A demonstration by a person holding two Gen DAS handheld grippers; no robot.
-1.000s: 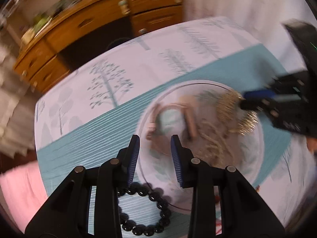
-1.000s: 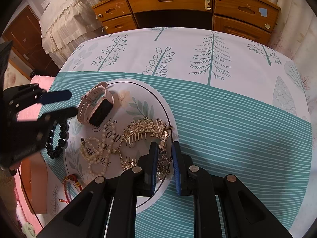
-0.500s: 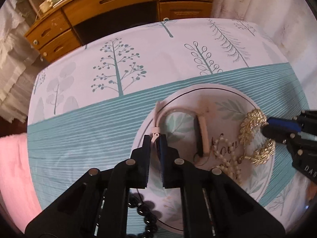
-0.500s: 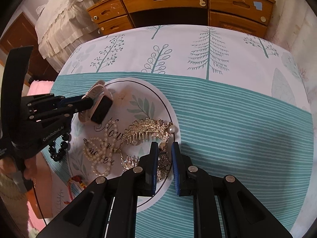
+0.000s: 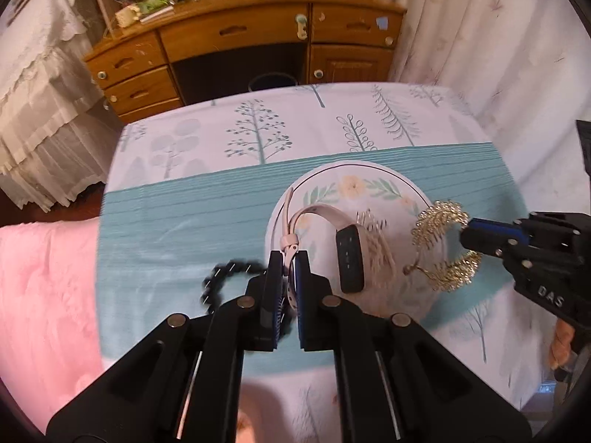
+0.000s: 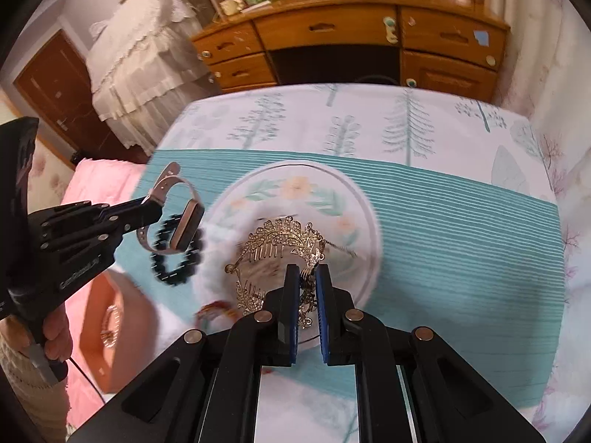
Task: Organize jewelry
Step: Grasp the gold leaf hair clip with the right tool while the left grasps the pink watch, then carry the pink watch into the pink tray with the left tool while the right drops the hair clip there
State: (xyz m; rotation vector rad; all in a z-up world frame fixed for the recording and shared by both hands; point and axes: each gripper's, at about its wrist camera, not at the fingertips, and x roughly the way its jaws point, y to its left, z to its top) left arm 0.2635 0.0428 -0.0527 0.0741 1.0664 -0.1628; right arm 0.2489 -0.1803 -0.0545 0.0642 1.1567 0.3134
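Both grippers are clamped on jewelry, lifted above the table. Nearest, the left gripper [image 5: 288,258] pinches the pale strap of a smartwatch [image 5: 349,254], its dark face hanging to the right; the right gripper [image 6: 306,277] grips a gold leaf-shaped hair comb [image 6: 284,238]. Below them lies a black bead bracelet [image 6: 177,254] on the teal-striped tablecloth [image 6: 461,229], just beside a round floral plate [image 6: 295,188]; blur probably hides pearls there. Beyond the table stands a wooden dresser [image 5: 236,33]
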